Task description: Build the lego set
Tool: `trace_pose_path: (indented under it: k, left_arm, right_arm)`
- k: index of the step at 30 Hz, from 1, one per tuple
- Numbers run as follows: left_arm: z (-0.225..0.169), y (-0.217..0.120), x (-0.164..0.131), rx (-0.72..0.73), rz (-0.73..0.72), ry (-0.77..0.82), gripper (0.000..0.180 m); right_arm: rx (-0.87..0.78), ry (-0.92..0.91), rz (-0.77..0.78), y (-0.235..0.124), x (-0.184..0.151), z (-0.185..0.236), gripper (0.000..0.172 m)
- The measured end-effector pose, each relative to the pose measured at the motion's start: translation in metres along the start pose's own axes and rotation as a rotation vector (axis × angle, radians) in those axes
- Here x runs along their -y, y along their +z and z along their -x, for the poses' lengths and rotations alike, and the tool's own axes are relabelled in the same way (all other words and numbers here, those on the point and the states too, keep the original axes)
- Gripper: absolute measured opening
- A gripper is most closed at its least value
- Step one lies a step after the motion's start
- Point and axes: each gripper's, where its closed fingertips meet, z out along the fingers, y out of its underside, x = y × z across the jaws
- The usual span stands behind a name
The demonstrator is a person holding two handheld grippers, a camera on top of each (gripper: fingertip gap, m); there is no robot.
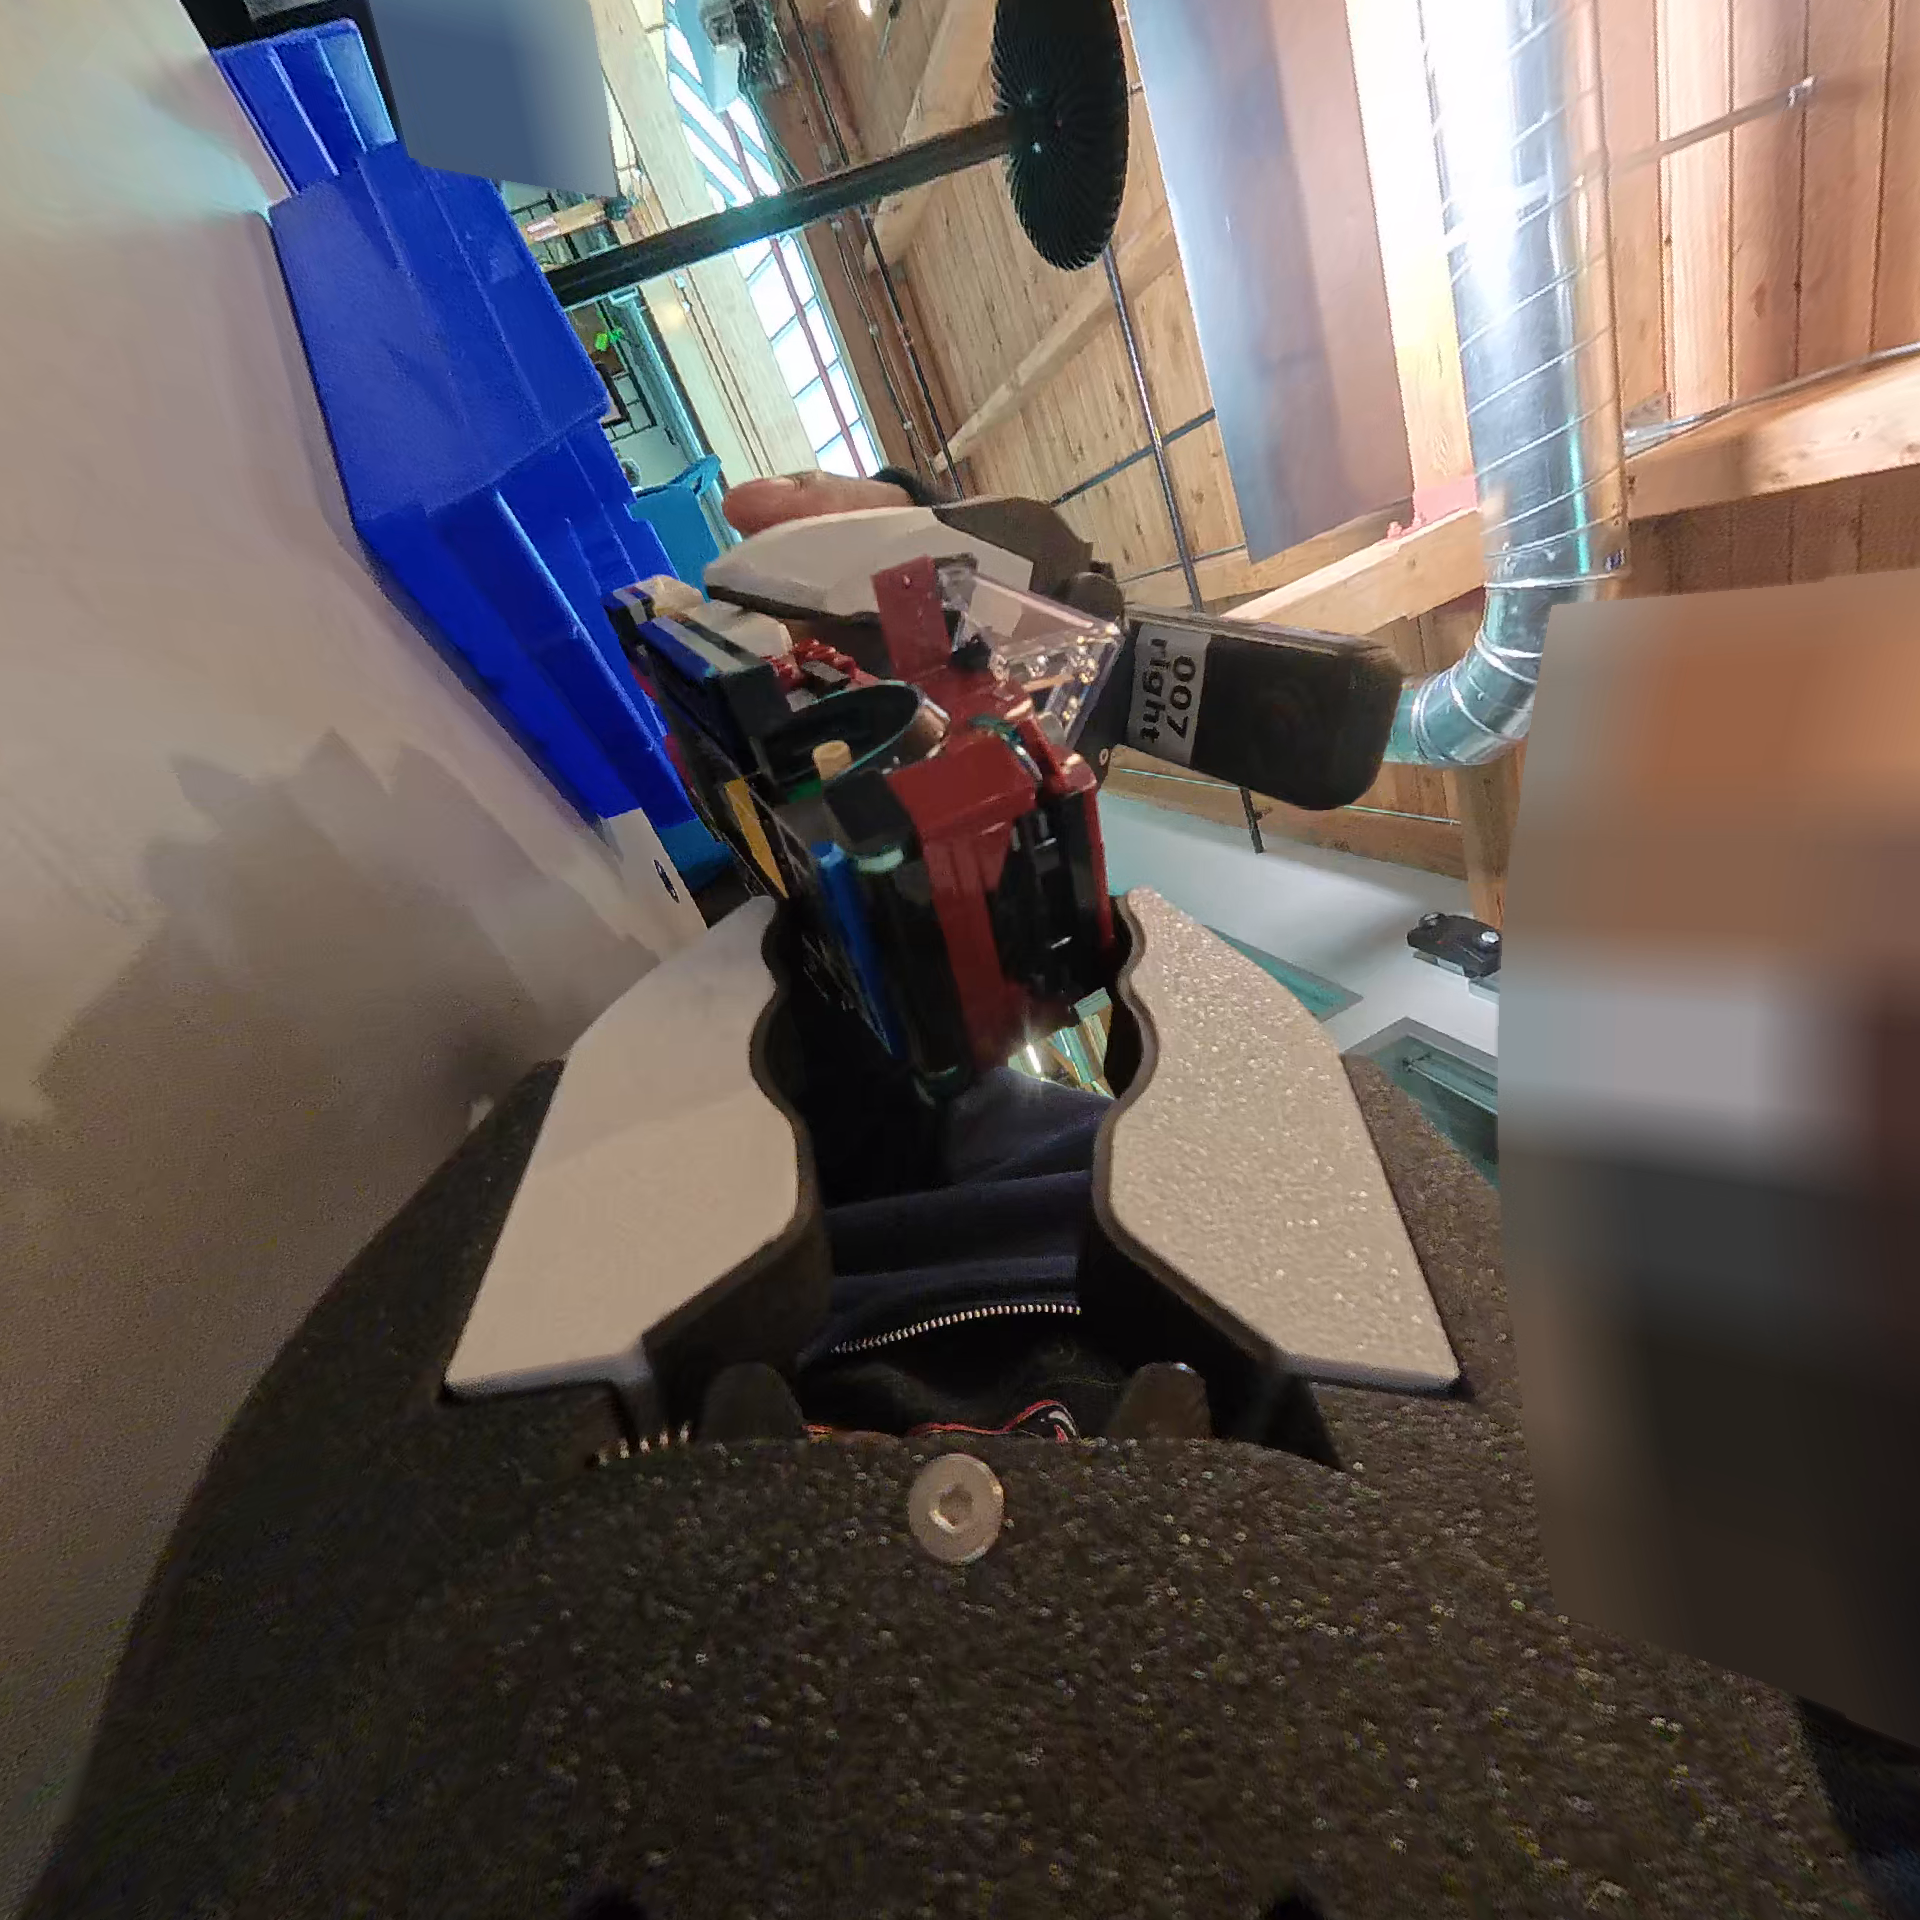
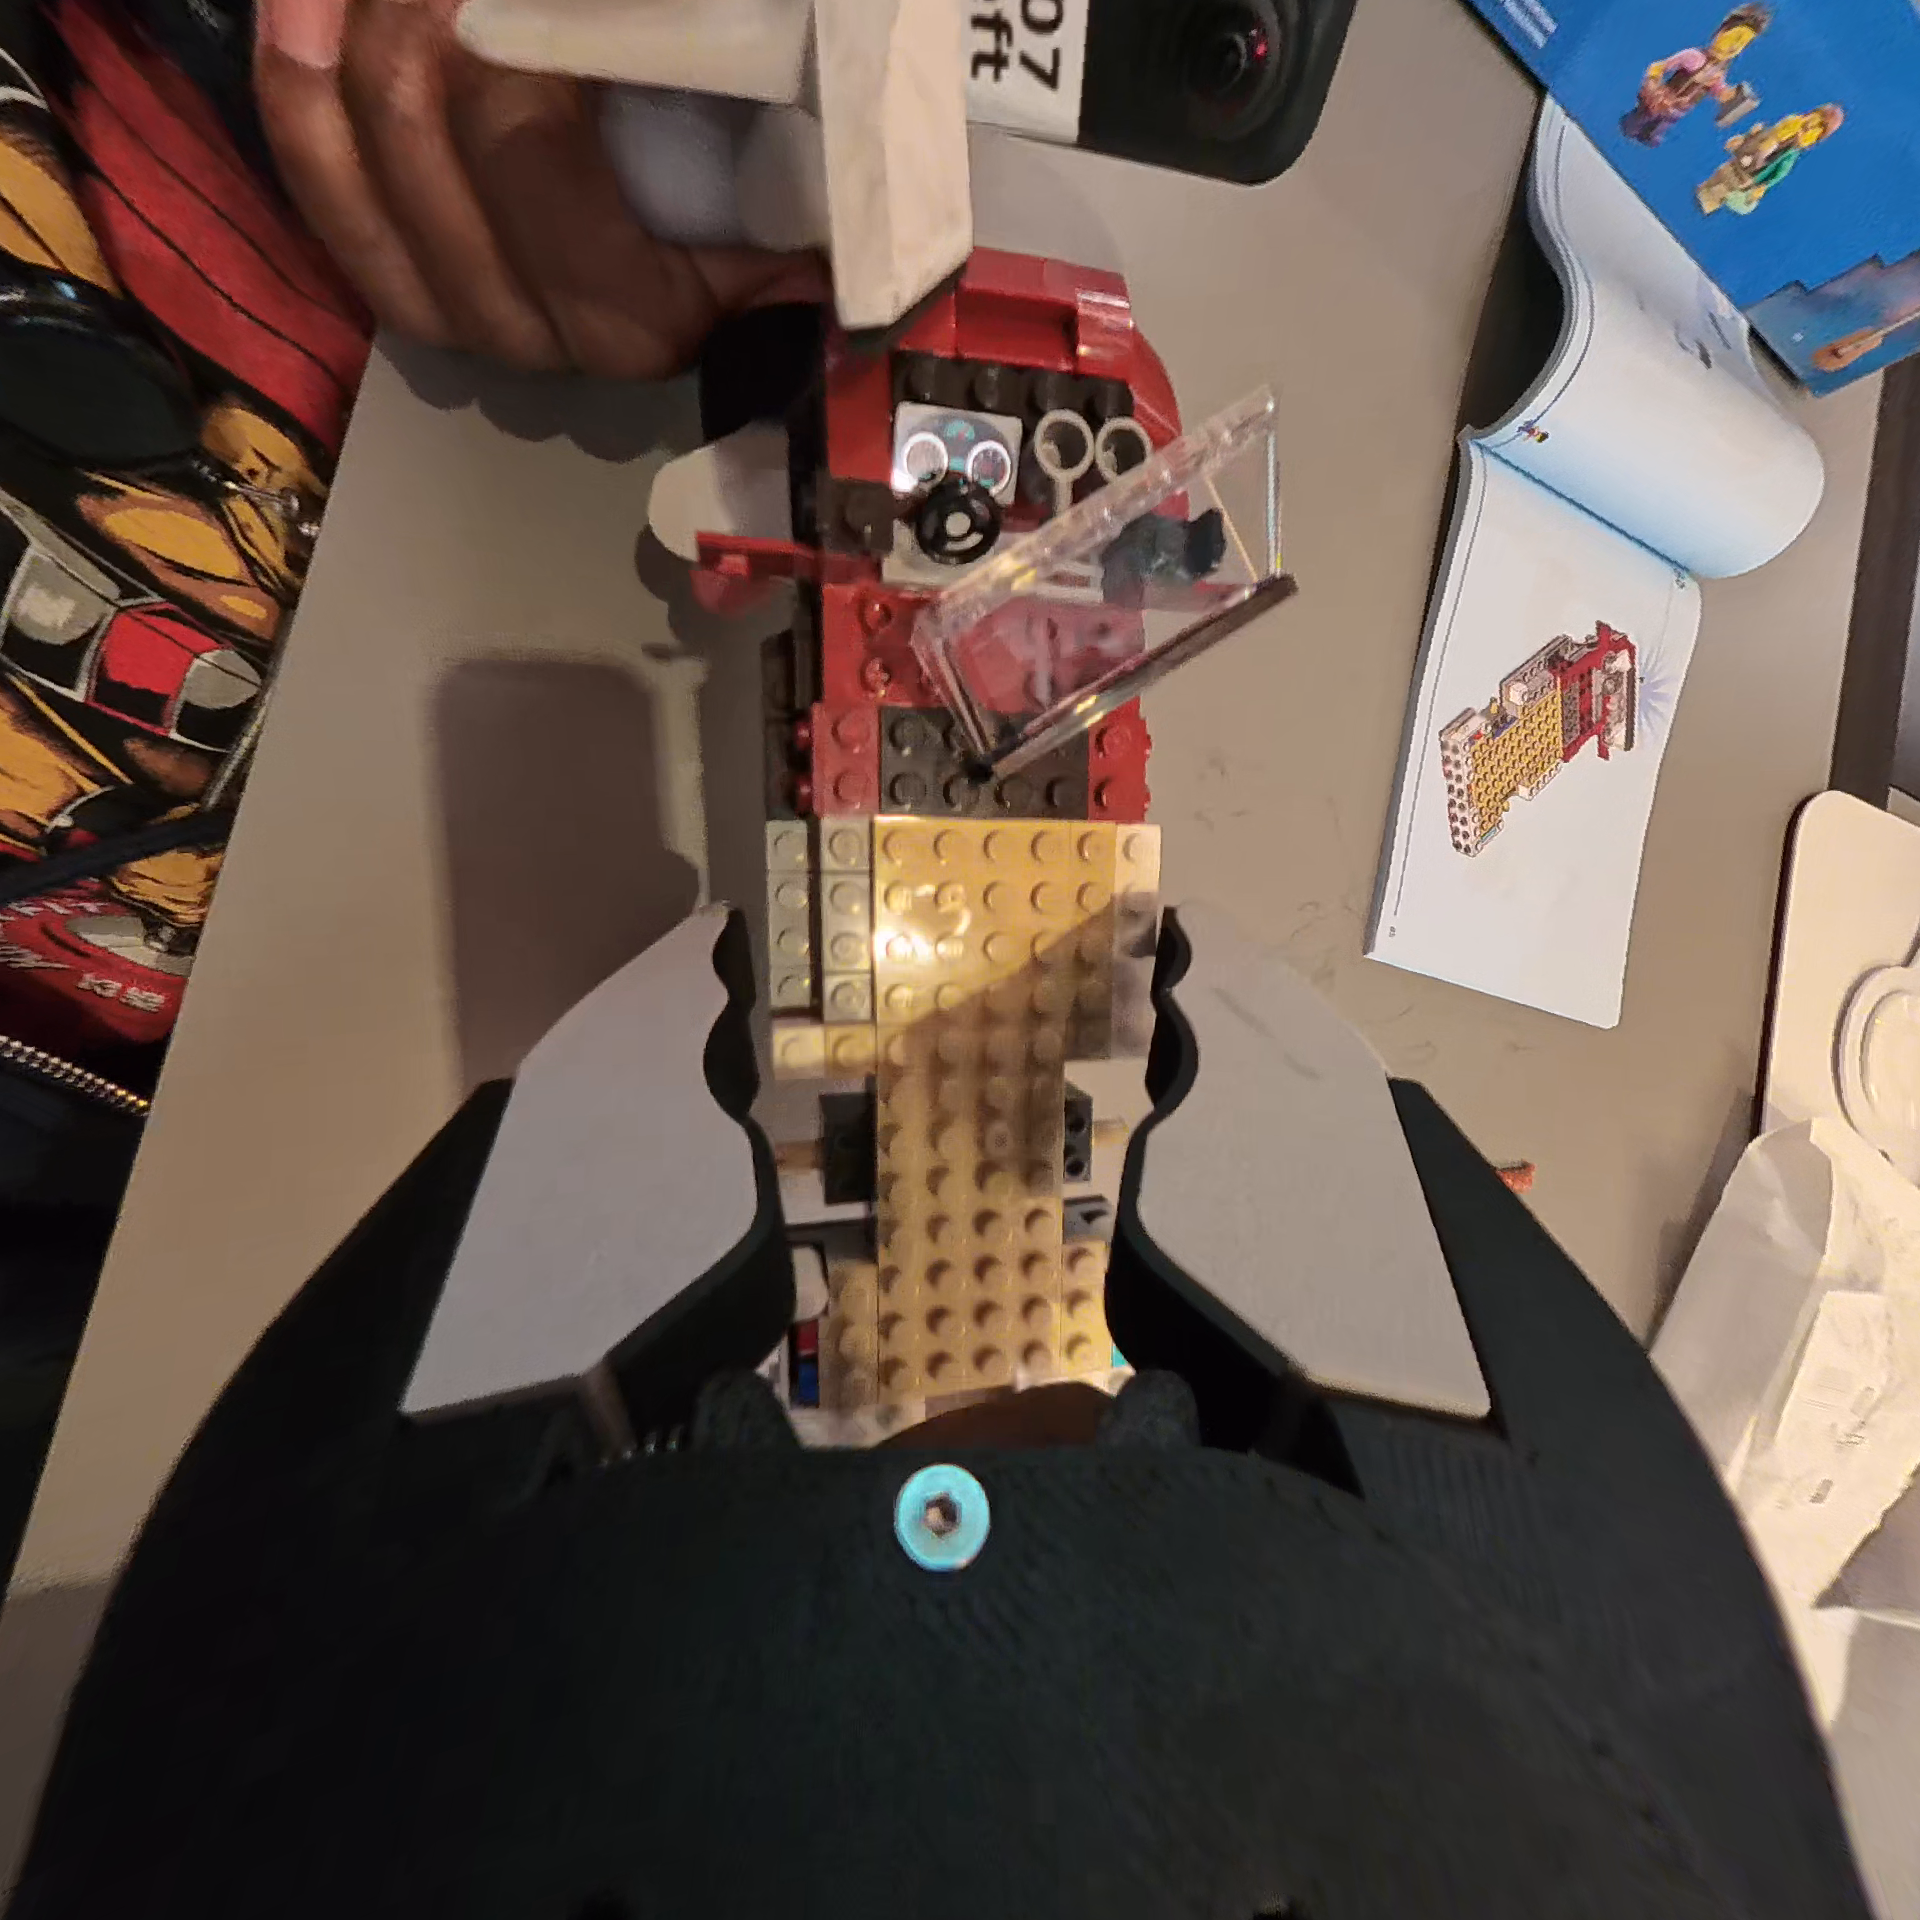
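Gripping brick model (image 2: pixel 966 935) both ends; rt pad contact blurred, unclear.

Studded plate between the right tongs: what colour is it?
Tan, with light grey studs along its left edge; the studded plate shows best in the right wrist view.

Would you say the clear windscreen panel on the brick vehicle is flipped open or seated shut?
Open: the clear panel tilts up off the red cab, hinged at one corner.

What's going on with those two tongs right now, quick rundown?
Left tongs clamped on the red front end of the brick-built vehicle. Right tongs straddling its tan studded deck. Clear windshield piece tilted, half off. Instruction booklet on table alongside.
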Motion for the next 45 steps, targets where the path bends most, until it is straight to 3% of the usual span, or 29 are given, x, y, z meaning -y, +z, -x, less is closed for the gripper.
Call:
trace_pose_path:
  k: [15,21,28,33,45]
  left_arm:
    - [0.000,-0.011,0.018,-0.006,-0.056,0.073,0.056]
    - [0.000,-0.018,0.031,0.065,-0.068,0.197,0.056]
    - [-0.002,-0.019,0.029,0.023,-0.085,0.141,0.056]
    - [-0.001,-0.018,0.028,0.030,-0.079,0.157,0.056]
    - [-0.004,-0.018,0.025,0.024,-0.079,0.186,0.056]
  right_arm:
    - [-0.087,0.076,-0.117,-0.035,-0.010,-0.023,0.073]
    - [-0.122,0.027,-0.137,-0.033,0.002,-0.034,0.071]
    - [-0.142,0.018,-0.136,-0.016,0.017,-0.049,0.059]
    - [-0.071,0.229,-0.327,-0.011,0.048,-0.048,0.041]
    - [0.016,0.687,-0.538,-0.020,0.070,-0.078,0.031]
